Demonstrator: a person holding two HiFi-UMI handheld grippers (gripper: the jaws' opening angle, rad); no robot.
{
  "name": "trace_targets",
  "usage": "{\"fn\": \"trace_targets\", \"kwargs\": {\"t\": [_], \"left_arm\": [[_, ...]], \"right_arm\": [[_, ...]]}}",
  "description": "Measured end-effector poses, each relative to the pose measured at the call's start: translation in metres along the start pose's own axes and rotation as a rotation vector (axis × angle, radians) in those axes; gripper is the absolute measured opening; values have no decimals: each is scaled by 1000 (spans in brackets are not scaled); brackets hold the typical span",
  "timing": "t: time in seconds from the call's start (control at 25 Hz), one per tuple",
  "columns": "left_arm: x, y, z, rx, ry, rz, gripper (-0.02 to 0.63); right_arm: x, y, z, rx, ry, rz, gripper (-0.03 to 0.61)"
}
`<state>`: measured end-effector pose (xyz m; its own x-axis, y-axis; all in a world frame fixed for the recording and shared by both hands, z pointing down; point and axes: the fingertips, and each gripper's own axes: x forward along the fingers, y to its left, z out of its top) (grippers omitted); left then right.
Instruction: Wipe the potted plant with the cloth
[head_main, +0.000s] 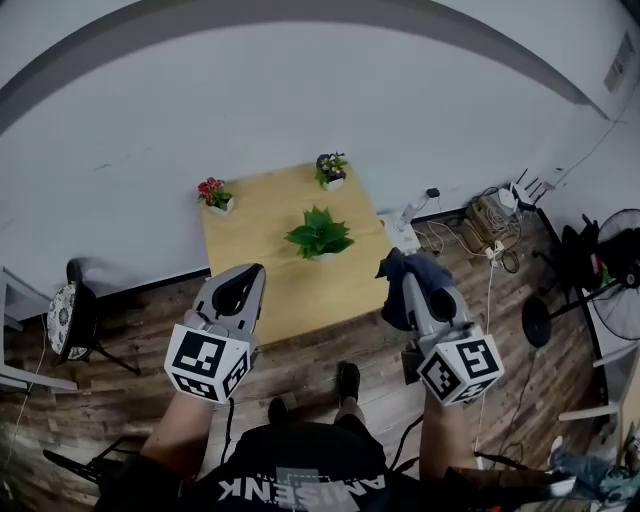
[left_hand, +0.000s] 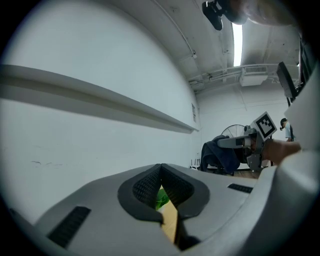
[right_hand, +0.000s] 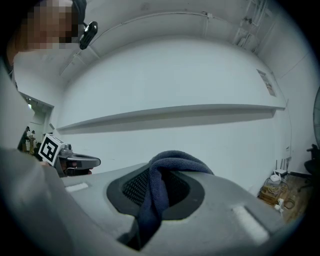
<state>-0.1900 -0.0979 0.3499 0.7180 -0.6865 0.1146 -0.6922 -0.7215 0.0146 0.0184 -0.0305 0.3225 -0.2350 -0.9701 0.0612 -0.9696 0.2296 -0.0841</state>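
A green leafy potted plant stands in the middle of a small wooden table. My left gripper hovers over the table's near left edge, shut and empty; its pads meet, and a bit of the green plant shows through the gap below them. My right gripper sits off the table's near right corner, shut on a dark blue cloth. The cloth loops over the right gripper and hangs between its jaws. Each gripper view shows the other gripper level beside it.
A red-flowered pot and a purple-flowered pot stand at the table's far corners, against the white wall. A chair is at the left. A power strip with cables and a fan lie on the floor to the right.
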Motion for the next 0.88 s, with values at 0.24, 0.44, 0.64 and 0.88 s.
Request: {"fn": "trace_targets", "kwargs": {"t": [0.24, 0.44, 0.64, 0.88], "left_arm": [[38, -13, -3, -10, 68, 50, 3], [74, -15, 5, -28, 53, 134, 3], [106, -12, 5, -34, 63, 212, 3], [138, -16, -1, 9, 105, 252, 3]], "right_arm": [[42, -38, 6, -1, -13, 130, 44], [70, -75, 10, 1, -10, 225, 44], [90, -111, 10, 5, -7, 285, 44], [109, -139, 12, 10, -2, 354, 44]]}}
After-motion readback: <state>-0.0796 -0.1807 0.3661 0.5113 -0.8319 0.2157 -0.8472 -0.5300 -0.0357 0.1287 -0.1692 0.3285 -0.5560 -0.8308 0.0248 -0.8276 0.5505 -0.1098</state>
